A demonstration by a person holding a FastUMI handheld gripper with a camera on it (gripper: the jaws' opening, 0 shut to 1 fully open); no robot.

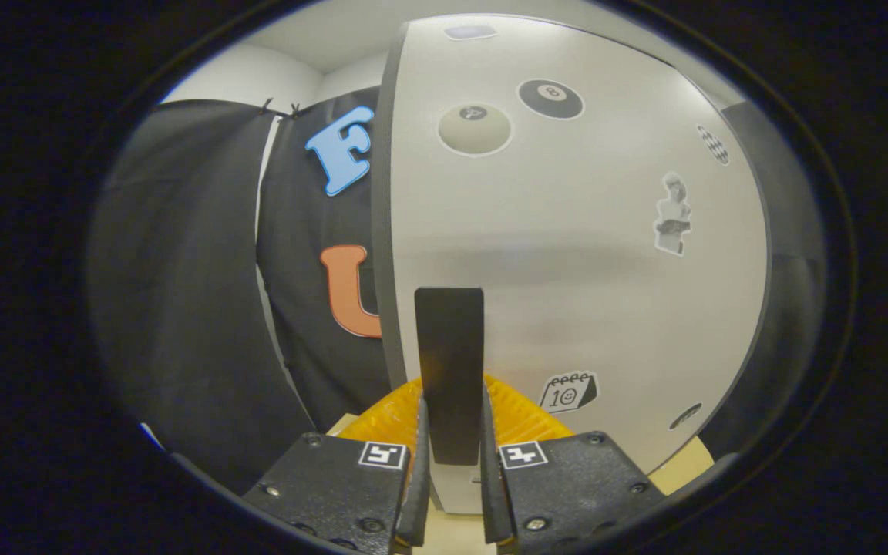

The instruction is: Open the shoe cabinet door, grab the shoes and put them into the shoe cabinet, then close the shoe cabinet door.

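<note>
In the gripper view, the gripper (450,455) is closed on the handle (449,362), a dark upright bar fixed to the cabinet door (567,270). Both fingers (419,470) press against the lower part of the handle, one on each side. The door is pale and smooth, and it rises directly behind the handle, its left edge (382,231) standing just left of the handle.

Stickers dot the door. Above the handle sit a pale ball sticker (475,129) and, to its right, a black eight-ball sticker (550,99). Further right of the handle is a figure sticker (672,214), and above that a small chequered sticker (713,144). Low and just right of the handle is a calendar sticker (569,391).

Something ribbed and yellow (521,416) shows at the foot of the handle, just behind the fingers; it may be part of the gripper itself, but this is hard to tell. Left of the door edge hangs the booth's black cloth wall (205,293).
</note>
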